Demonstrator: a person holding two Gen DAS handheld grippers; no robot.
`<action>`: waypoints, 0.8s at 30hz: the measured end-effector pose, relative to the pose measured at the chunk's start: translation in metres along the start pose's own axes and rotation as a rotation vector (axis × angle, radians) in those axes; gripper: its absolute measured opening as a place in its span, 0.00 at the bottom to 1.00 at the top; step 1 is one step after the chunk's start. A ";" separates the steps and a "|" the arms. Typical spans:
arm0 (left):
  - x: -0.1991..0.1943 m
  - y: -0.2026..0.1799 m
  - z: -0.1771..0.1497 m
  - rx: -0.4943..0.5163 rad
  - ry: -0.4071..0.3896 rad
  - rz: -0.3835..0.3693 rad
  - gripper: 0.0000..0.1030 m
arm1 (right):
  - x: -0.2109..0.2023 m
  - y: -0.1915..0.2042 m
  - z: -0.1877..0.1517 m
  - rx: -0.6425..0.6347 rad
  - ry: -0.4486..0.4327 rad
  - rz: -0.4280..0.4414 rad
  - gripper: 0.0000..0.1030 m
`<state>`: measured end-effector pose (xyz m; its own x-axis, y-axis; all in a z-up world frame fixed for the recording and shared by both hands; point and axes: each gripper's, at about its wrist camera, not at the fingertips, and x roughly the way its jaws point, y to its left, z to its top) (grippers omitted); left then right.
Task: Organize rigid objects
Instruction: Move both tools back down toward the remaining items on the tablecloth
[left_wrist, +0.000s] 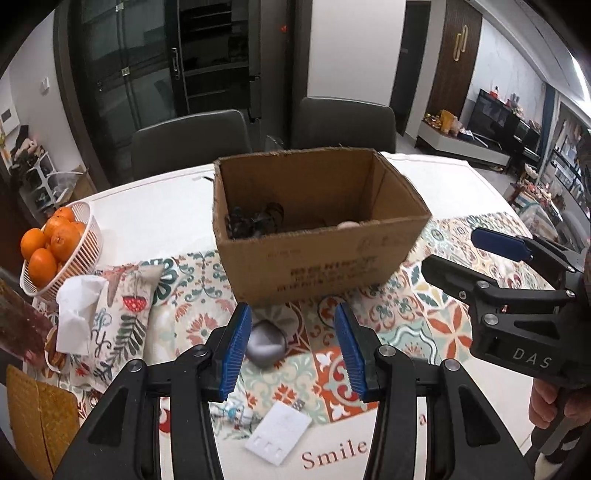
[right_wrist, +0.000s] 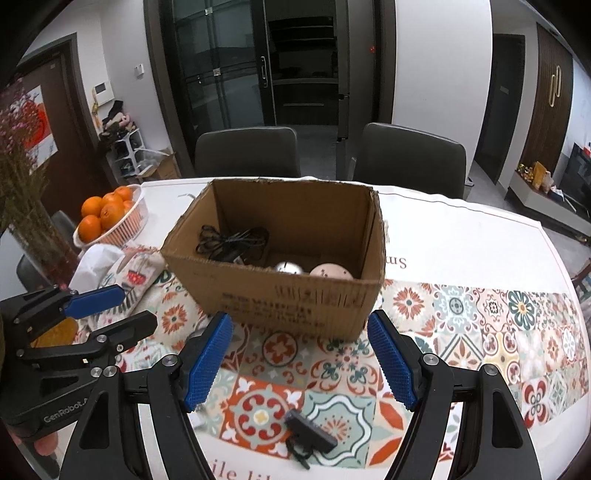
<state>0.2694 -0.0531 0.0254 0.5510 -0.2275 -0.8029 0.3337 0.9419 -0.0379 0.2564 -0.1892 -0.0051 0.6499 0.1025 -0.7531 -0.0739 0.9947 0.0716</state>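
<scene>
On the far left a white basket (left_wrist: 86, 236) of oranges (left_wrist: 51, 243) stands on the table (left_wrist: 155, 206). Just in front of it lies a crumpled white tissue (left_wrist: 79, 314), against a patterned pouch (left_wrist: 125, 310).

The left gripper (left_wrist: 293, 314) is tilted steeply down toward the tiled cloth (left_wrist: 424, 332). Its blue pads (left_wrist: 236, 343) stand apart and clasp nothing. A grey rounded lump (left_wrist: 266, 347) lies on the cloth below them, close by the left pad and clear of the other; it is too blurred to tell whether it touches that pad. Nearer the camera a flat white piece (left_wrist: 277, 435) lies on the cloth by the word "Smile".

The box (left_wrist: 317, 258), open-topped cardboard, sits on the cloth straight beyond both grippers. Inside it a tangle of black cable (right_wrist: 232, 240) lies at the left, with a silvery ball (right_wrist: 290, 267) and a beige ball (right_wrist: 330, 273) by the near wall. Two grey chairs (right_wrist: 247, 151) stand behind the table.

The right gripper (right_wrist: 299, 325) is tilted down in much the same way, side by side with the left one and level with it. Its jaws are spread wider and are empty, over bare cloth just short of the box. A small black device (right_wrist: 310, 435) with a short cord lies on the cloth beneath it. In the left view a hand (left_wrist: 546, 406) wraps that gripper's handle at the right edge.
</scene>
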 end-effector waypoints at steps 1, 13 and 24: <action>-0.001 -0.001 -0.003 0.000 0.001 0.000 0.45 | -0.002 0.001 -0.004 -0.004 0.001 0.002 0.74; 0.002 0.002 -0.043 -0.017 0.054 0.011 0.45 | -0.003 0.017 -0.035 -0.046 0.038 0.001 0.74; 0.018 0.009 -0.074 -0.048 0.142 -0.019 0.45 | 0.013 0.029 -0.057 -0.078 0.117 0.013 0.74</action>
<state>0.2260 -0.0301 -0.0334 0.4300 -0.2109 -0.8778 0.3036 0.9495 -0.0794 0.2196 -0.1599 -0.0499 0.5563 0.1095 -0.8237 -0.1434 0.9891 0.0346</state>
